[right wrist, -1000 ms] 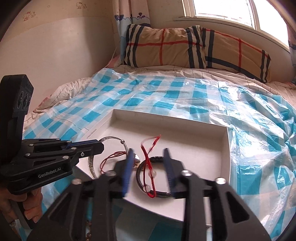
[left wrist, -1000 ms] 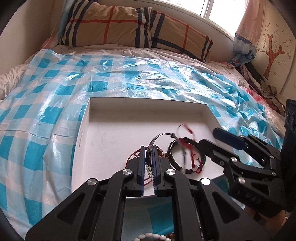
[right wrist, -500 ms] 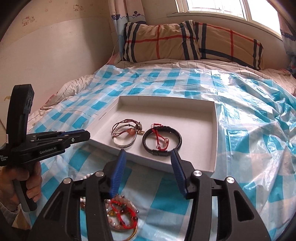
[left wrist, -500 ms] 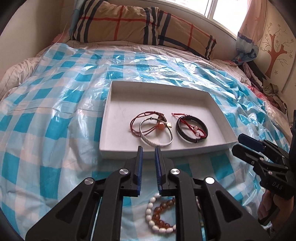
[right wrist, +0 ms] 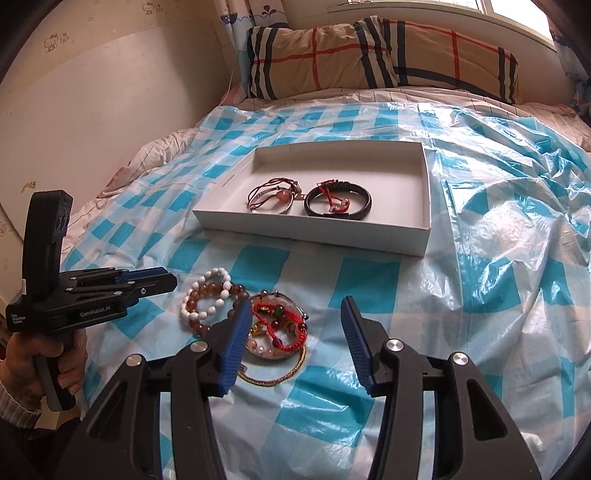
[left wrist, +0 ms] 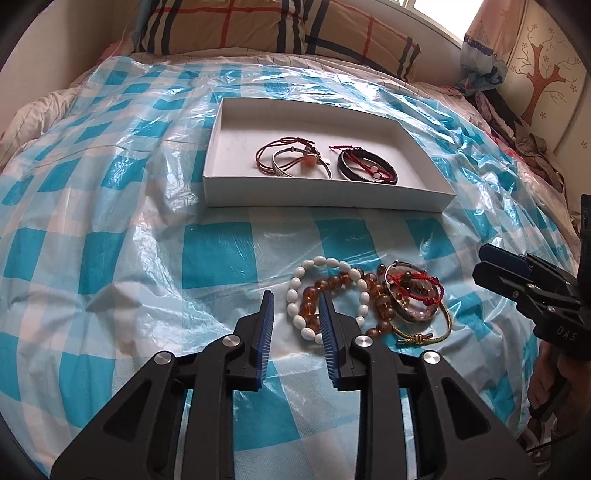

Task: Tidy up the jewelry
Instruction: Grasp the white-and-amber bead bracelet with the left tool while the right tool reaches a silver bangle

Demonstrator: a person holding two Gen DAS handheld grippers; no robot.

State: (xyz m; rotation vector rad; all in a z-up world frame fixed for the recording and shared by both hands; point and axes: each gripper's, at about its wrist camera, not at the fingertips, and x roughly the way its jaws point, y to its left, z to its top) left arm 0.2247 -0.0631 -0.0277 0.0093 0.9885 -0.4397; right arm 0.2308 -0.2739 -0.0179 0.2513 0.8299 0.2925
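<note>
A white tray (left wrist: 413, 194) (right wrist: 424, 192) lies on the bed. It holds a silver bangle tangled with a red cord bracelet (left wrist: 295, 162) (right wrist: 275, 194) and a black band with a red cord (left wrist: 365, 168) (right wrist: 338, 201). Nearer me lies a pile: a white bead bracelet (left wrist: 325, 264) (right wrist: 208, 277), an amber bead bracelet (left wrist: 332, 284) (right wrist: 192, 301), a red cord bracelet (left wrist: 417, 288) (right wrist: 280, 325) and a gold chain (left wrist: 424, 336) (right wrist: 273, 380). My left gripper (left wrist: 295, 301) (right wrist: 162, 280) is open and empty at the pile's left edge. My right gripper (right wrist: 293, 310) (left wrist: 484, 262) is open and empty over the pile's right side.
A blue-and-white checked plastic sheet (left wrist: 110, 221) (right wrist: 498, 258) covers the bed. A plaid pillow (left wrist: 277, 26) (right wrist: 380, 55) lies at the head. A wall (right wrist: 92, 110) runs along the left; clothes (left wrist: 535, 147) are heaped at the far right.
Both grippers let go of bracelets in the tray and drew back toward me, to the pile on the sheet. The left jaws have opened wider.
</note>
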